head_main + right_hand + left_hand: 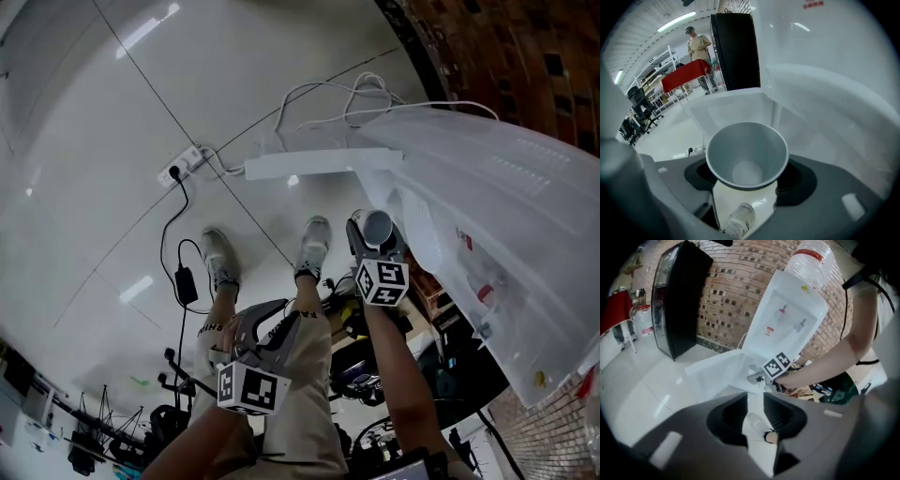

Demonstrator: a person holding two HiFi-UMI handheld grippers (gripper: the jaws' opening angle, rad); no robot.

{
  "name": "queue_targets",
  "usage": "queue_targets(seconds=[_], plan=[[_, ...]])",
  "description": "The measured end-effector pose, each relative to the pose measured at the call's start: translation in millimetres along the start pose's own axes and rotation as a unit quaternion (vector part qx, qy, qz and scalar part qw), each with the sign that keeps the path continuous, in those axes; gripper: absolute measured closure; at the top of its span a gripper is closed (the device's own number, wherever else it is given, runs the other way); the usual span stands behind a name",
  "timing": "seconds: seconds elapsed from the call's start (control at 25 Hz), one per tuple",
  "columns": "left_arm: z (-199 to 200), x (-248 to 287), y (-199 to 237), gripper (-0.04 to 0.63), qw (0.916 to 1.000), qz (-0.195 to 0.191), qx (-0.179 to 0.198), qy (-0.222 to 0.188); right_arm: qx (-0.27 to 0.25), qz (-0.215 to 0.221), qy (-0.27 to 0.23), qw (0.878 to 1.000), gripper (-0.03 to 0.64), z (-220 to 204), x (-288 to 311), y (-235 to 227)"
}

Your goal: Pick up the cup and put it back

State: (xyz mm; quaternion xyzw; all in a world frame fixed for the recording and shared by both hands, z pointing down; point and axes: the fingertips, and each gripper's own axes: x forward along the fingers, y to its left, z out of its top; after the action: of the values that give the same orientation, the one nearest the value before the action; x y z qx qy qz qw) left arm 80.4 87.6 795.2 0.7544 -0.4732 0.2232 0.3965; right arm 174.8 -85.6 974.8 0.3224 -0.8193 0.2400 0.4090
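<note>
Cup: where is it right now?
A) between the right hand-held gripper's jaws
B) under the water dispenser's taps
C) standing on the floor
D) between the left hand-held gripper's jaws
A: the right gripper view looks into the empty cup, clamped in the right hand-held gripper.

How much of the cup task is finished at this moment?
Picking up looks done: the right gripper grips the cup, held in the air above the floor. The left gripper is open and empty. Putting the cup back is what remains.
</note>
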Motion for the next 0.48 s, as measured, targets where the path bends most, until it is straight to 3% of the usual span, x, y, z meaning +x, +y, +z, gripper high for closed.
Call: queue_targets(seconds=[0.48], plan=[[16.4, 101.3, 37.7, 0.5, 0.999, -0.032, 0.017, -0.028, 0.013, -0.072, -0.015, 0.997, 0.281, -30.1, 92.6, -90.3]])
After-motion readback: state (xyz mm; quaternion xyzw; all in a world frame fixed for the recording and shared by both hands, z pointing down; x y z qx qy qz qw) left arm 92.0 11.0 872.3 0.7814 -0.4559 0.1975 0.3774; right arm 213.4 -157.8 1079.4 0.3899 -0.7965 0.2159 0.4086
